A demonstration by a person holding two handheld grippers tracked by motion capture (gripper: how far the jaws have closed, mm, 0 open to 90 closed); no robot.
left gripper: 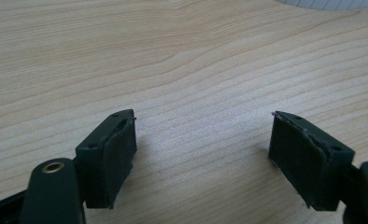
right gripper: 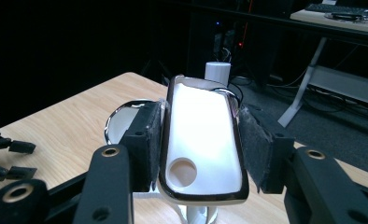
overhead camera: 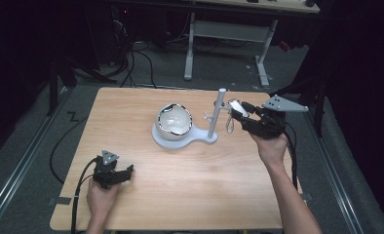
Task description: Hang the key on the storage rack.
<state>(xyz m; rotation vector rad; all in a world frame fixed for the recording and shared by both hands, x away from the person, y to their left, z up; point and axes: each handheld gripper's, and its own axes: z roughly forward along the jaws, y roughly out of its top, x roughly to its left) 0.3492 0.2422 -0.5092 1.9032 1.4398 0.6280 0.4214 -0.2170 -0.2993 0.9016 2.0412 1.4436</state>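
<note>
A white bowl with a dark rim (overhead camera: 174,120) sits on the round end of a white stand (overhead camera: 200,139), whose upright post (overhead camera: 217,114) carries small pegs. My right gripper (overhead camera: 239,109) is held just right of the post, shut on a flat white piece with a dark rim and a round hole (right gripper: 201,140); the post top (right gripper: 217,71) rises behind it and the bowl's rim (right gripper: 121,116) shows to the left. A thin loop (overhead camera: 229,124) hangs under the piece. My left gripper (overhead camera: 118,175) rests low over the table's front left, open, with bare wood between its pads (left gripper: 116,158).
The wooden table (overhead camera: 146,195) stands on grey floor with rails either side. Cables trail from both grippers. A desk frame (overhead camera: 229,34) stands behind the table in the dark. The stand's white edge (left gripper: 327,3) lies far ahead of the left gripper.
</note>
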